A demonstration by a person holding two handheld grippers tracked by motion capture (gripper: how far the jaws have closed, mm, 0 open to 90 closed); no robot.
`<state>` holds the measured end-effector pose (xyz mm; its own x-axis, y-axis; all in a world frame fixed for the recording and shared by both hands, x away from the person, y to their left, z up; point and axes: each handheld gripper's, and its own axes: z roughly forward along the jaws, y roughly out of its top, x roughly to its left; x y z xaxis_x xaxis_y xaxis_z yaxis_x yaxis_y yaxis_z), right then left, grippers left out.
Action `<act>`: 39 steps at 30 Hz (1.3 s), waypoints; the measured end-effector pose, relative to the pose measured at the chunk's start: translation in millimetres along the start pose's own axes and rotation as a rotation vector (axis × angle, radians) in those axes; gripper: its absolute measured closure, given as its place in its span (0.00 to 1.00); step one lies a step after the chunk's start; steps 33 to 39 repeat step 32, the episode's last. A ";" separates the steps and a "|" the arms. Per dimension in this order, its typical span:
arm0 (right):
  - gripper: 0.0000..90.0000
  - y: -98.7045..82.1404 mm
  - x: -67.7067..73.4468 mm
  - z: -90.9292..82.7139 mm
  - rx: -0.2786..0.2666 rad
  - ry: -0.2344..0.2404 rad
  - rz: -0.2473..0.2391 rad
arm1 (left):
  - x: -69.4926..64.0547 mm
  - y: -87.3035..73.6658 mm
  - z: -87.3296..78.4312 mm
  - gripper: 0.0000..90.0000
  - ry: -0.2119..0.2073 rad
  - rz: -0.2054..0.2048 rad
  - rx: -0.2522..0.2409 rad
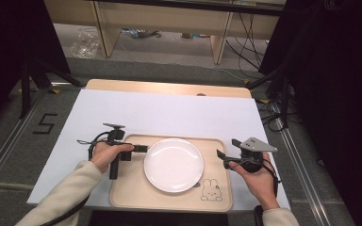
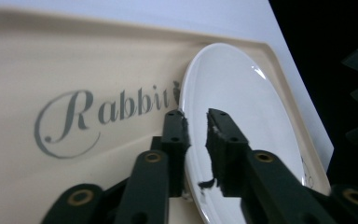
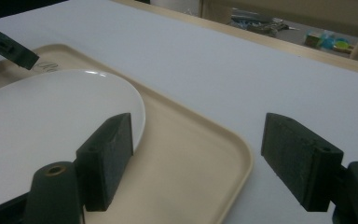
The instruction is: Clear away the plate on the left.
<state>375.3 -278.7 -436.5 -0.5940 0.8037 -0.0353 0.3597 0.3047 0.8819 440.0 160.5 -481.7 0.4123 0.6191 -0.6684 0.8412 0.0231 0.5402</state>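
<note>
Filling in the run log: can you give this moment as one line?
scene: white plate on tray | left claw: astride plate rim, not pressing | right claw: open, at tray's right edge

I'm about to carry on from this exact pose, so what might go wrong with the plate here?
The left gripper straddles the plate rim with a gap showing at its pads, so a lift now may slip. The right gripper stands wide open by the tray edge; closing in, it may nudge the tray across the table.
</note>
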 end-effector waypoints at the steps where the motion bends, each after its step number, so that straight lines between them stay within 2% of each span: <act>1: 0.29 0.0 0.0 -0.1 -0.001 0.000 0.001 | -1.8 0.1 -1.8 0.74 0.002 0.027 -0.017; 4: 0.29 0.2 0.2 -0.2 -0.002 0.002 0.000 | -4.5 0.0 -6.4 0.57 0.015 0.153 -0.052; 6: 0.29 0.2 0.2 -0.3 -0.002 0.002 0.001 | -6.7 0.1 -8.5 0.48 0.031 0.192 -0.066; 8: 0.29 0.3 0.2 -0.3 -0.002 0.002 0.002 | -9.9 0.9 -10.0 0.43 0.043 0.217 -0.087; 11: 0.29 0.1 0.1 -0.4 -0.002 0.002 0.003 | -15.7 2.3 -12.9 0.36 0.069 0.313 -0.140; 13: 0.29 0.1 0.0 -0.3 -0.002 0.001 0.004 | -19.7 2.6 -15.2 0.33 0.060 0.357 -0.168; 20: 0.29 0.1 0.0 -0.4 -0.003 0.003 0.004 | -26.7 -1.5 -25.5 0.26 0.051 0.427 -0.219; 23: 0.29 0.1 0.0 -0.2 -0.004 0.003 0.003 | -28.3 -2.0 -30.3 0.19 0.064 0.467 -0.255; 24: 0.29 0.0 0.0 -0.2 -0.004 0.003 0.004 | -28.8 -2.7 -31.3 0.17 0.065 0.463 -0.260; 25: 0.29 0.1 0.0 -0.2 -0.004 0.002 0.004 | -28.4 -2.6 -32.2 0.17 0.067 0.479 -0.259; 26: 0.29 0.1 0.1 -0.1 -0.006 -0.001 0.006 | -28.8 -3.5 -32.1 0.17 0.074 0.463 -0.261; 27: 0.29 0.1 0.0 -0.2 -0.004 0.003 0.005 | -28.4 -3.4 -32.1 0.16 0.078 0.470 -0.260; 29: 0.29 -0.2 -0.1 0.4 -0.010 0.003 0.004 | -28.7 -3.8 -31.6 0.16 0.091 0.452 -0.257; 30: 0.29 -0.4 0.0 1.0 -0.020 0.004 0.007 | -28.3 -3.1 -31.6 0.16 0.090 0.467 -0.254; 32: 0.29 -0.5 -0.5 1.1 -0.021 0.003 0.007 | -29.0 -3.7 -31.0 0.15 0.088 0.455 -0.253; 39: 0.29 -0.5 -0.5 1.1 -0.021 0.003 0.007 | -29.0 -3.7 -31.0 0.15 0.088 0.455 -0.253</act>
